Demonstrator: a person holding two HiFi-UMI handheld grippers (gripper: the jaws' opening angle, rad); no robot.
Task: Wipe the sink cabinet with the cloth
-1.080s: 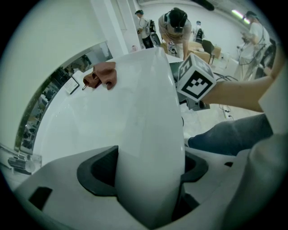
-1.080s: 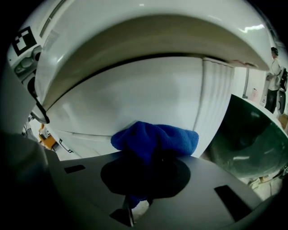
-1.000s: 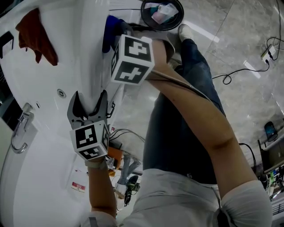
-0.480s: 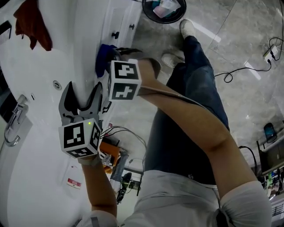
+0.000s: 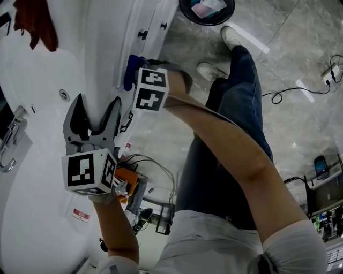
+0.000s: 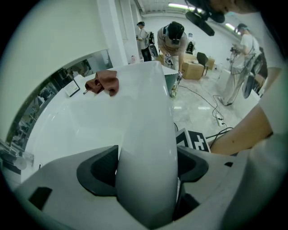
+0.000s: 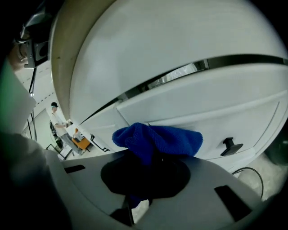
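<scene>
The white sink cabinet (image 5: 153, 16) runs along the left of the head view, its door front (image 7: 202, 99) filling the right gripper view. My right gripper (image 5: 140, 67) is shut on a bunched blue cloth (image 5: 131, 69), which presses against the cabinet front just under the counter rim. In the right gripper view the cloth (image 7: 157, 139) bulges out of the gripper (image 7: 148, 166), beside a black door knob (image 7: 230, 144). My left gripper (image 5: 96, 104) is open and sits astride the rounded counter rim (image 6: 146, 134), which fills the gap between its jaws (image 6: 146, 168).
A red-brown rag (image 5: 35, 24) lies on the counter top, near a chrome faucet (image 5: 10, 139). Two black knobs (image 5: 142, 35) stud the doors. A black bin (image 5: 206, 9), floor cables (image 5: 284, 93) and orange gear (image 5: 126, 184) surround the person's legs. Other people stand far off (image 6: 173, 38).
The right gripper has slid the blue cloth along the cabinet front, below the rim. The left gripper stays astride the counter rim. The head view has shifted.
</scene>
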